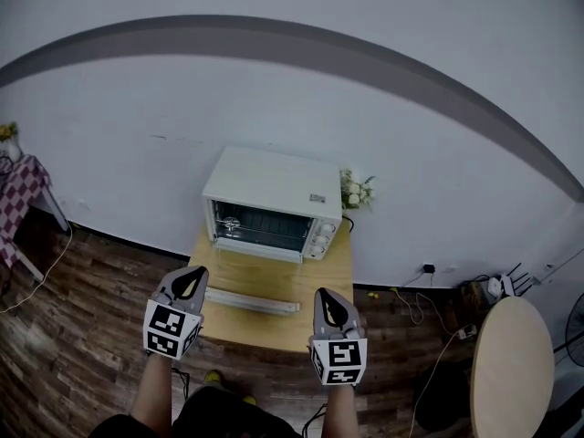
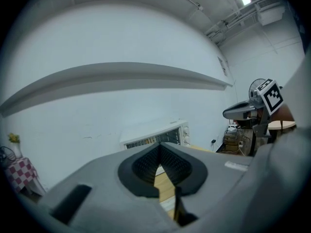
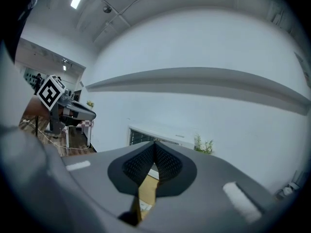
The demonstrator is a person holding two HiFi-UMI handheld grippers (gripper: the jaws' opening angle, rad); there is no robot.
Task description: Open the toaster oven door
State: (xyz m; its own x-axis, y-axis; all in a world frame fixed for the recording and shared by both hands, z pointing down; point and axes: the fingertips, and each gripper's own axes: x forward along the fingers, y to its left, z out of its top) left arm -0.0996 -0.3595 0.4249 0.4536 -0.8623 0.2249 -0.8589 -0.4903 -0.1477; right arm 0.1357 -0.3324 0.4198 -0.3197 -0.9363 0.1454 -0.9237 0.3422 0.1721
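The left gripper (image 1: 189, 283) jaws are seen pressed together, nothing held. The right gripper (image 1: 330, 310) jaws are closed too, empty. The toaster oven (image 1: 272, 203) is set ahead of both jaw tips, untouched, on a wooden table (image 1: 336, 272). Its door (image 1: 255, 276) appears let down flat, with the handle bar (image 1: 251, 301) nearest the jaws.

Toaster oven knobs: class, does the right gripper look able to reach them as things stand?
Probably yes. The right gripper, jaws shut and empty, hovers over the near edge of the table, with nothing standing between it and the knobs on the toaster oven.
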